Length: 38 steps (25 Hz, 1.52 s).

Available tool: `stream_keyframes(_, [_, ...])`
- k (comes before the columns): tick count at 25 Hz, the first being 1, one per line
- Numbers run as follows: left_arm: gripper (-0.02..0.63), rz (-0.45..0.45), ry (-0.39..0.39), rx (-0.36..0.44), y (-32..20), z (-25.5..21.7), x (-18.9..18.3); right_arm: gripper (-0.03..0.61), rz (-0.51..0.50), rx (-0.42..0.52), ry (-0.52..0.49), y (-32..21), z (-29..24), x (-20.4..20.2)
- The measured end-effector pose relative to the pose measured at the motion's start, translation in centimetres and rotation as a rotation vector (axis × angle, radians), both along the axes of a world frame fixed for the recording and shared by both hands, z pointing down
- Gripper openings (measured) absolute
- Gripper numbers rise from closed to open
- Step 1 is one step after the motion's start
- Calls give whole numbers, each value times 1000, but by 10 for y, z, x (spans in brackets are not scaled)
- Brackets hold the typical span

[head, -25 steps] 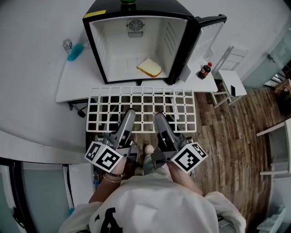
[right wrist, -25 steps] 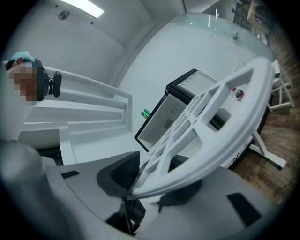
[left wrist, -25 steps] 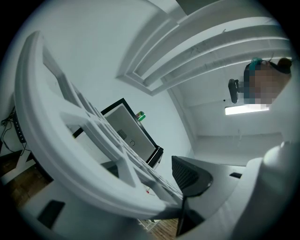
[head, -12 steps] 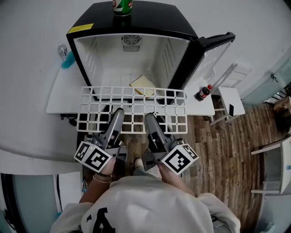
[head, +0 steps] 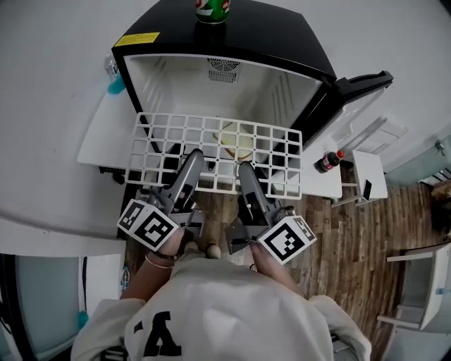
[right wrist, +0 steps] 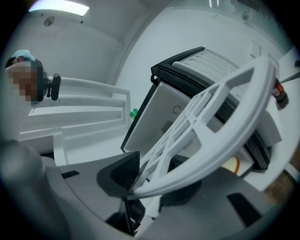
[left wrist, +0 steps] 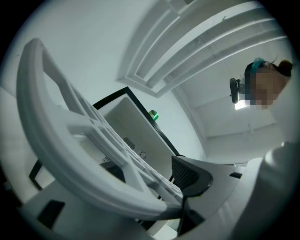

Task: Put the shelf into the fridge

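The fridge (head: pixel 239 28) stands open on the counter (head: pixel 100 139). The shelf (head: pixel 211 148) is held level across the fridge mouth; one second earlier it was wholly in front of the fridge. Its near edge is clamped by the left hand-held gripper (head: pixel 194 161) and the right hand-held gripper (head: pixel 246 173). A bread slice (head: pixel 236 141) is seen through the grid.

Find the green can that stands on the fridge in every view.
Head view: green can at the top edge, near the centre, on the black fridge.
Left gripper view: a small green spot near the middle, on the fridge's top edge.
Right gripper view: a green spot left of centre, against the fridge's dark edge.
Shared landmark: the white shelf, in the foreground of all three.
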<state>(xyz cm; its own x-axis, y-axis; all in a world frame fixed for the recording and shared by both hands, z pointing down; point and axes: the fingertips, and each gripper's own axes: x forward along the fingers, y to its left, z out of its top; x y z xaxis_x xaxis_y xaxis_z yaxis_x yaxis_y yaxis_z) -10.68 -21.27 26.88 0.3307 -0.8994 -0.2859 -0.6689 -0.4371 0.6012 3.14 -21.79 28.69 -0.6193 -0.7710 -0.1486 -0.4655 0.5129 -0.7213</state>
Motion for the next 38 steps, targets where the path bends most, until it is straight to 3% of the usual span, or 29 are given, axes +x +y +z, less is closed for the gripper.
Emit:
stream_keyframes(16, [258, 21, 51, -20, -44, -5, -24, 146, -5, 21, -13, -39, -17, -23])
stream_keyframes(24, [258, 48, 76, -39, -61, 0, -29, 146, 41, -26, 21, -55, -8, -23])
stream_keyframes(38, [258, 15, 76, -34, -64, 3, -39, 141, 32, -46, 2, -66, -4, -25])
